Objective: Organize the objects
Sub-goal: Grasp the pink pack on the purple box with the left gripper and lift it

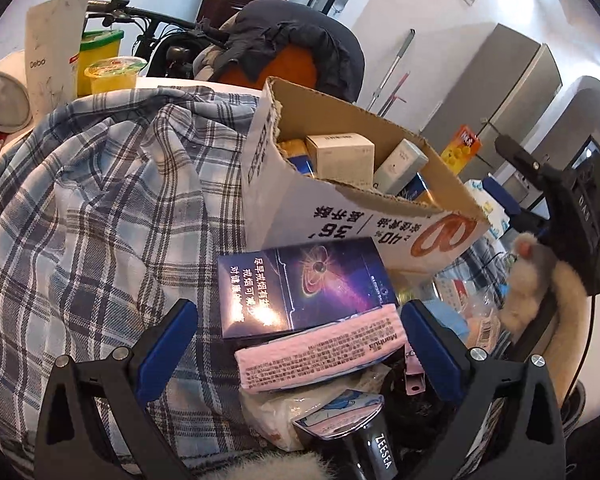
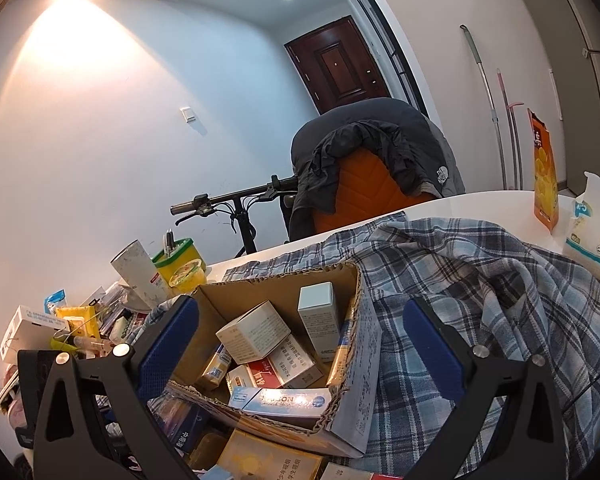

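Left wrist view first: a big plaid shirt (image 1: 88,208) is heaped across the table, and the open cardboard box (image 1: 340,216) sits against it, stuffed with small cartons. Just below the box lies the dark blue carton (image 1: 300,284), flat, its long axis running left to right, printed face up, resting on a pink pack (image 1: 320,348). The left gripper (image 1: 296,340) is spread wide with nothing in it, fingers either side of the carton and the pink pack, not touching. A fluffy toy (image 1: 536,280) and loose packets crowd the right.

Right wrist view: the right gripper (image 2: 300,340) is wide open too, empty, hovering over the box (image 2: 352,412), where a white carton (image 2: 254,332) tilts and a toothpaste box (image 2: 288,400) lies crosswise along the near rim.
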### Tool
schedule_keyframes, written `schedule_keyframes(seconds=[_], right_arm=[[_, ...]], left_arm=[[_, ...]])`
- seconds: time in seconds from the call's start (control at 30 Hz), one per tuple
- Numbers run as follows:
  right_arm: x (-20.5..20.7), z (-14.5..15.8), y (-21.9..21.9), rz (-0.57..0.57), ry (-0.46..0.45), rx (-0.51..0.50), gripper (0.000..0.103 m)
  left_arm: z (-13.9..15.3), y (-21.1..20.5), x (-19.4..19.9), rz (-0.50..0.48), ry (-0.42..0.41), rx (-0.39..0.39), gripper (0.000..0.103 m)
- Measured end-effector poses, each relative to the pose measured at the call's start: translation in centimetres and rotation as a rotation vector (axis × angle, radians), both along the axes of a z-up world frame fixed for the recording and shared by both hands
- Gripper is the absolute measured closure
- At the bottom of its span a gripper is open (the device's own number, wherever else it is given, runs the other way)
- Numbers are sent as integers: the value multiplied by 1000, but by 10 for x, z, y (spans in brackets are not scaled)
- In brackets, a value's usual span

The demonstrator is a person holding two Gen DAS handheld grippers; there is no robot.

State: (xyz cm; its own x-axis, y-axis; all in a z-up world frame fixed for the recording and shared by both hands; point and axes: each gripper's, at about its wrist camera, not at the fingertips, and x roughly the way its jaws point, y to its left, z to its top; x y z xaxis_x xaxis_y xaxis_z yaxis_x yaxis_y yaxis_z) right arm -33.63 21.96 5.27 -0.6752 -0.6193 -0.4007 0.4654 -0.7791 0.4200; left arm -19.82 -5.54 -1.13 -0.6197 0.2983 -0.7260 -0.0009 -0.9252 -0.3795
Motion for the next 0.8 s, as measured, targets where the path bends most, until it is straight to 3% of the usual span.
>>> schedule_keyframes(seconds=[0.23,0.3,0.37,0.6,0.8], right_arm=[[0,0,0,0,-3,2,1],[0,0,0,1,-3,3,1],[0,0,0,1,-2,4,1],[1,1,2,-8,0,-6,1],[1,1,3,-7,0,-8,1]], left_arm=[[-5,2,-3,-2,-35,3,3],[-7,0,-3,-2,-42,13,18],[-6,-1,-2,6,-36,18,25],[1,-2,2,23,11,20,26],[17,-11,11,56,114,60,27]])
